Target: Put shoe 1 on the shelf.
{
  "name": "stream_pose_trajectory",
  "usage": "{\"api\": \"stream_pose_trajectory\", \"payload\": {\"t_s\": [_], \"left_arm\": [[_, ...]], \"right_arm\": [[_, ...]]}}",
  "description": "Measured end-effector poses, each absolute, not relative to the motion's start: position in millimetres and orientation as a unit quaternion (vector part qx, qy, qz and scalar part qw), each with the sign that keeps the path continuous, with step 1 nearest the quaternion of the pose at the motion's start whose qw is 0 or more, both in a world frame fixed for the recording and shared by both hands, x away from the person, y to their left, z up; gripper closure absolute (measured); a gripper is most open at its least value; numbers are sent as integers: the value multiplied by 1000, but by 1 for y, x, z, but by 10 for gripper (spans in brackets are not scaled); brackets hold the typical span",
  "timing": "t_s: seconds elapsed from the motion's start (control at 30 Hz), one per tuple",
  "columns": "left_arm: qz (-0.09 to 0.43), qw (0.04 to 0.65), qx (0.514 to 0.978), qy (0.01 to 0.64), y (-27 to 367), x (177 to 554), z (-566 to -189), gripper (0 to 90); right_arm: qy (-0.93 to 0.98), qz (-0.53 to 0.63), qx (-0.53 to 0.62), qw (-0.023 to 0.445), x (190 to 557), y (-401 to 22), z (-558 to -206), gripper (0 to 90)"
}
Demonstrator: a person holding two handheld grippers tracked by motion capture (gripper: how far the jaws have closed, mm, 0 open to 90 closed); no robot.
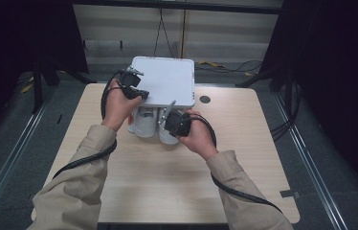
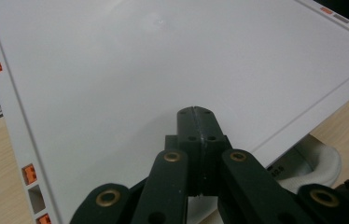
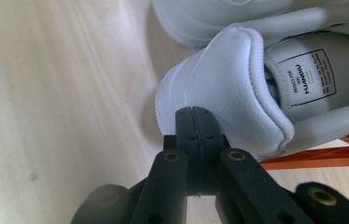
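A white box lid (image 1: 167, 79) (image 2: 163, 70) with small orange tabs (image 2: 29, 173) on its border stands tilted over a pair of white shoes (image 1: 143, 125) at the table's far middle. My left gripper (image 1: 139, 91) (image 2: 196, 109) is shut, its tips against the lid's flat face near its left edge, nothing between the jaws. My right gripper (image 1: 163, 124) (image 3: 195, 109) is shut too, its tips at the heel of one white shoe (image 3: 219, 70); nothing shows between the jaws. The second shoe (image 3: 200, 18) lies just beyond. An orange box edge (image 3: 322, 158) shows under the shoe.
The wooden table (image 1: 167, 182) has a round cable hole (image 1: 205, 99) to the right of the lid. Metal floor rails (image 1: 5, 163) run along both sides. Cables (image 1: 225, 64) lie on the floor behind the table.
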State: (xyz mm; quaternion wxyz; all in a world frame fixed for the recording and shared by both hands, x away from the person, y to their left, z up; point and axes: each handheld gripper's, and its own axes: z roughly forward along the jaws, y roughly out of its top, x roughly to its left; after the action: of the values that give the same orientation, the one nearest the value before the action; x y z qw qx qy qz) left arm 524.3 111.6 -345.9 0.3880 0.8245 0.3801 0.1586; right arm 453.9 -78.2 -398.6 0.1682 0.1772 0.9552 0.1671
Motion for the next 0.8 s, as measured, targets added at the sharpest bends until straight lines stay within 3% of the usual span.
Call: {"api": "stream_pose_trajectory", "payload": {"t_s": [0.8], "left_arm": [[159,387,826,377,112,525,-346,900]], "right_arm": [[949,183,194,167,476,-69,-404,900]]}}
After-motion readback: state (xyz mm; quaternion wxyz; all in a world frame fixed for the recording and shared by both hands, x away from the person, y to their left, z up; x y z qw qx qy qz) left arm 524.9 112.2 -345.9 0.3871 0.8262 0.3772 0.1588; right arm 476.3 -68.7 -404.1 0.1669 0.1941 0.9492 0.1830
